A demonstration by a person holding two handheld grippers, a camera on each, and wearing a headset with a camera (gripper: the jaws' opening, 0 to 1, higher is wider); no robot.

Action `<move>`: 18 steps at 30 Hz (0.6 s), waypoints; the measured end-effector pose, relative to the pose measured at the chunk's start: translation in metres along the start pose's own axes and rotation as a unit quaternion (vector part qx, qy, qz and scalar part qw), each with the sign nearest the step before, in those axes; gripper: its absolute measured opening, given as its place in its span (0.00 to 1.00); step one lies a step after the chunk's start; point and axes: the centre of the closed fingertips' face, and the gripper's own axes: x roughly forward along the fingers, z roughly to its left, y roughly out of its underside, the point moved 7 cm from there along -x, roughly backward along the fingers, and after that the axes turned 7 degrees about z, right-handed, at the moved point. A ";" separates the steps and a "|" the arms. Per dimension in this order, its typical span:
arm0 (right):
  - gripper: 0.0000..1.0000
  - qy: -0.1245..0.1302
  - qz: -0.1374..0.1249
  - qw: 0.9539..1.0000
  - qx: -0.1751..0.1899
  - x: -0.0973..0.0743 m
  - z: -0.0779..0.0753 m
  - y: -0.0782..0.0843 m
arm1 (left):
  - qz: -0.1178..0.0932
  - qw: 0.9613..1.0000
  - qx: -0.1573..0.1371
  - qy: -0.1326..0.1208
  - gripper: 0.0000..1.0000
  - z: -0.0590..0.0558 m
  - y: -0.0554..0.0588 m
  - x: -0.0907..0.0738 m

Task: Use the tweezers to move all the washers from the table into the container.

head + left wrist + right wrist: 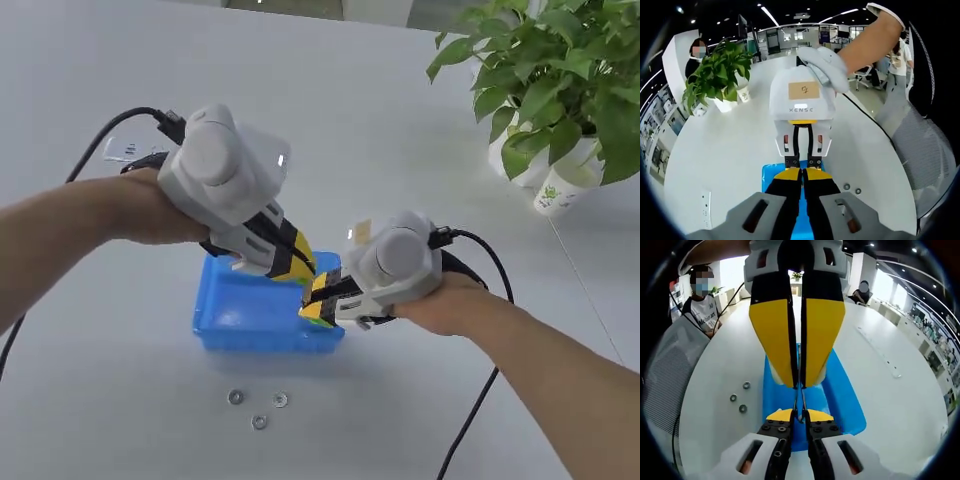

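Two hand-held tongs meet tip to tip above one blue container [262, 336] on a pale counter [400, 120]. The left tongs [300, 268] come in from the far left. The right tongs [318, 300] reach in from the right.

In the right gripper view, one thin metal pair of tweezers [800, 401] runs down the narrow slit between the yellow pads of the left tongs, which are pinched shut on it. Its lower end sits between the pads of the right tongs, which appear closed on it too. The left gripper view shows that gripper's own pads pressed almost together, nose to nose with the other tool.

The tweezers hang over the container's open top, near its right-hand end.

Three washers [279, 400] lie loose on the counter in a small cluster just in front of the container's near wall, apart from one another and from the tongs. The right gripper view shows the same three beside the container. Whether any washer lies inside cannot be told, because the tongs hide much of the floor.

One left hand [150, 205] and one right hand [445, 305] grip the tools, and a black cable [100, 150] trails from each. One potted plant [550, 80] stands at the far right of the counter, well apart from the work.
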 end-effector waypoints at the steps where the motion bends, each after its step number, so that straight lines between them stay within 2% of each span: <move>1: 0.11 -0.001 0.001 1.000 0.000 0.001 0.000 0.000 | 0.000 1.000 0.000 0.001 0.05 0.000 0.001 0.001; 10: 0.11 -0.015 0.009 1.000 0.000 0.010 -0.003 0.003 | 0.001 1.000 -0.008 0.007 0.05 0.003 0.008 0.006; 18: 0.11 -0.018 0.010 1.000 -0.003 0.013 -0.004 0.003 | -0.001 1.000 -0.012 0.010 0.05 0.004 0.010 0.008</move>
